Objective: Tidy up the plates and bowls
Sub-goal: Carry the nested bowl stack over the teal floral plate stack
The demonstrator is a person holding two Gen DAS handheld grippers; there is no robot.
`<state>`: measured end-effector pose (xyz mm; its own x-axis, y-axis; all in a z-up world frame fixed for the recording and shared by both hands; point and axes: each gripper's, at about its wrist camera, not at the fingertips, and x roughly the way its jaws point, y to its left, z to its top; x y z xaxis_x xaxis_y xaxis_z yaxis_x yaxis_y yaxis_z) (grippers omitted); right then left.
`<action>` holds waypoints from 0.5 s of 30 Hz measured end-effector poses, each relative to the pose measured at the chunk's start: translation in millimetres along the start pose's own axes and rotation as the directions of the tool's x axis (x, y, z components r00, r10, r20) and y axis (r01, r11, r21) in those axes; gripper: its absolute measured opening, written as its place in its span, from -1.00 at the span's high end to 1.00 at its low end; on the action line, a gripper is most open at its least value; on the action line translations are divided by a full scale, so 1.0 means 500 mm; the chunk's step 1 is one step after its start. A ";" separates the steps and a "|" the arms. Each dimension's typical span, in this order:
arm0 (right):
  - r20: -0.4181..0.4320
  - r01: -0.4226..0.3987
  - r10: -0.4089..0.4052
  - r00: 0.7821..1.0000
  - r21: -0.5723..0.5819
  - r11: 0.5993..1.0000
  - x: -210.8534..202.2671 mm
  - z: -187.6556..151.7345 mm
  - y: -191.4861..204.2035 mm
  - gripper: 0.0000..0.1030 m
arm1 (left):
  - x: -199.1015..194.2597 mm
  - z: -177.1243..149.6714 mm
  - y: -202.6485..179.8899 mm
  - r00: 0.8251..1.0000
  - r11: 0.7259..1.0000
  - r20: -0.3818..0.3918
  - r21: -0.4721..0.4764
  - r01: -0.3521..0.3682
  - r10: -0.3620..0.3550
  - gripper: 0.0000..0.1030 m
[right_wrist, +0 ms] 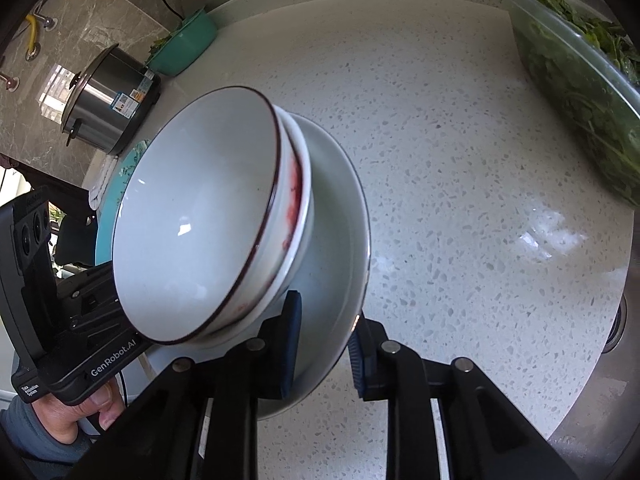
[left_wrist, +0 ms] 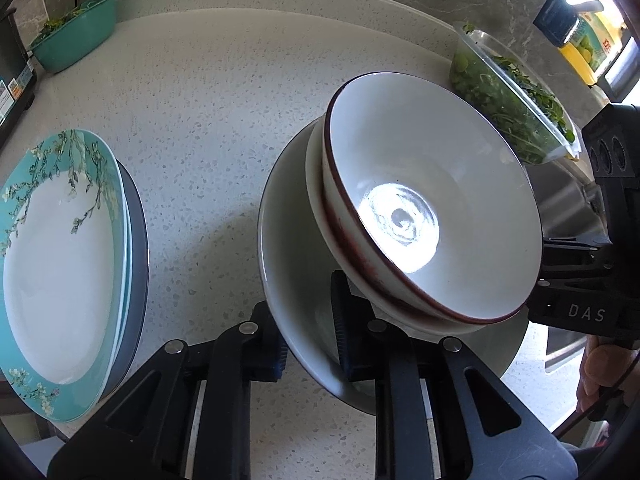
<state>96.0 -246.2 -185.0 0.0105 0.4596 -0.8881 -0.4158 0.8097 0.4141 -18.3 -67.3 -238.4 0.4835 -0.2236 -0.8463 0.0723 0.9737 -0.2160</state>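
On speckled stone counter (left_wrist: 224,92), both tongs — left (left_wrist: 310,330), right (right_wrist: 324,344) — clench a glossy white plate's (left_wrist: 288,248) rim.

Counter: pale speckled stone countertop (left_wrist: 240,92), grey marbled wall (right_wrist: 48,128) behind.
Far corner: teal tub (left_wrist: 76,34) with greens.
Near sink: clear container (left_wrist: 516,108) of leafy greens.
By wall: steel pot (right_wrist: 108,100) with lid, labelled.
Edge: metal sink (right_wrist: 600,420).

Two red-rimmed white bowls (left_wrist: 432,208) nested in a wide white bowl (left_wrist: 288,264), beside stacked plates (left_wrist: 60,264).
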 end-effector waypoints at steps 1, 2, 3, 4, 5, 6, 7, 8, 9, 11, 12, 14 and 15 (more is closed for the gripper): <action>0.002 0.002 -0.002 1.000 0.000 1.000 -0.002 0.000 0.000 0.53 | -0.002 0.000 -0.002 1.000 1.000 0.000 0.003 0.000 0.000 0.68; 0.005 0.005 -0.005 1.000 0.000 1.000 -0.006 0.000 0.000 0.53 | -0.003 -0.002 -0.003 1.000 1.000 0.000 0.004 0.002 -0.002 0.68; 0.007 0.007 -0.007 1.000 0.000 1.000 -0.008 0.000 0.000 0.53 | -0.006 -0.003 -0.004 1.000 1.000 0.000 0.004 0.004 -0.004 0.68; 0.011 0.006 -0.006 1.000 0.002 1.000 -0.012 -0.001 0.000 0.53 | -0.010 -0.003 -0.006 1.000 1.000 0.003 0.007 0.005 -0.005 0.67; 0.014 0.005 -0.005 1.000 0.002 1.000 -0.016 -0.002 -0.001 0.53 | -0.014 -0.003 -0.008 1.000 1.000 0.005 0.008 0.007 -0.007 0.67; 0.017 0.007 -0.007 1.000 0.001 1.000 -0.022 -0.003 0.000 0.53 | -0.018 -0.003 -0.007 1.000 1.000 0.006 0.007 0.010 -0.010 0.67; 0.021 0.008 -0.008 1.000 0.000 1.000 -0.028 -0.004 0.001 0.53 | -0.026 -0.002 -0.008 1.000 1.000 0.012 0.009 0.013 -0.013 0.67; 0.022 0.010 -0.010 1.000 -0.006 1.000 -0.031 0.002 0.005 0.53 | -0.034 -0.001 -0.008 1.000 1.000 0.016 0.011 0.013 -0.013 0.67; 0.026 0.012 -0.012 1.000 -0.010 1.000 -0.036 0.003 0.008 0.53 | -0.041 0.000 -0.009 1.000 1.000 0.020 0.013 0.013 -0.013 0.68; 0.035 0.012 -0.012 0.999 -0.015 1.000 -0.050 0.007 0.014 0.53 | -0.055 0.005 -0.009 1.000 1.000 0.028 0.019 0.012 -0.013 0.67; 0.041 0.013 -0.012 0.999 -0.019 1.000 -0.058 0.010 0.018 0.53 | -0.068 0.008 -0.010 0.999 1.000 0.036 0.021 0.012 -0.012 0.67; 0.051 0.014 -0.013 0.999 -0.029 0.999 -0.075 0.014 0.025 0.53 | -0.088 0.011 -0.010 0.999 1.000 0.049 0.025 0.010 -0.012 0.67; 0.056 0.015 -0.013 0.998 -0.034 0.999 -0.083 0.016 0.030 0.53 | -0.099 0.011 -0.011 0.999 1.000 0.053 0.025 0.010 -0.011 0.67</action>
<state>96.7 -250.3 -140.2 0.0667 0.4685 -0.8810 -0.4463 0.8037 0.3936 -37.8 -61.6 -192.7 0.5280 -0.2318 -0.8170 0.0989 0.9723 -0.2120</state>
